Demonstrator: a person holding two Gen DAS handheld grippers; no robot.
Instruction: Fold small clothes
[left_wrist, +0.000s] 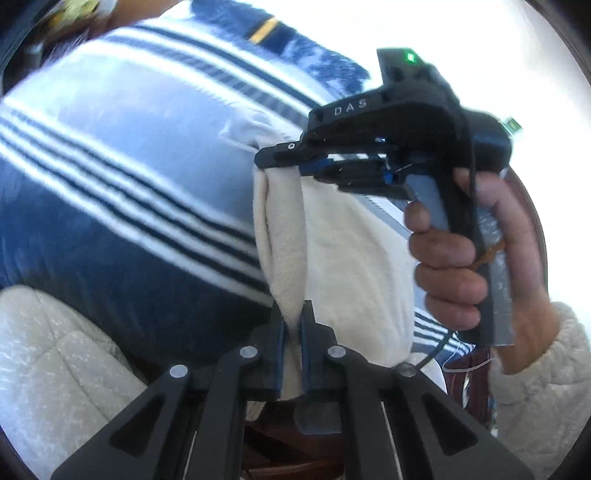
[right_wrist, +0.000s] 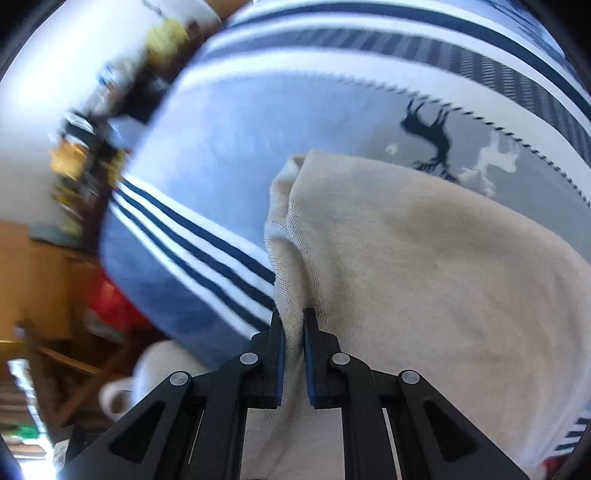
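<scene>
1. Both grippers are clamped on one cream garment (right_wrist: 406, 258): the left gripper (left_wrist: 291, 314) pinches a hanging edge, and the right gripper (left_wrist: 275, 162) bites another edge higher up.
2. The cloth hangs between them, lifted above the striped blue blanket (left_wrist: 122, 177).
3. I'd judge this the lift-and-spread step.
4. Next: pull the edges apart evenly, then lay it flat without twisting.

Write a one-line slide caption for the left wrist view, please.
Both grippers, left and right, pinch a cream cloth above a striped blue blanket.
</scene>
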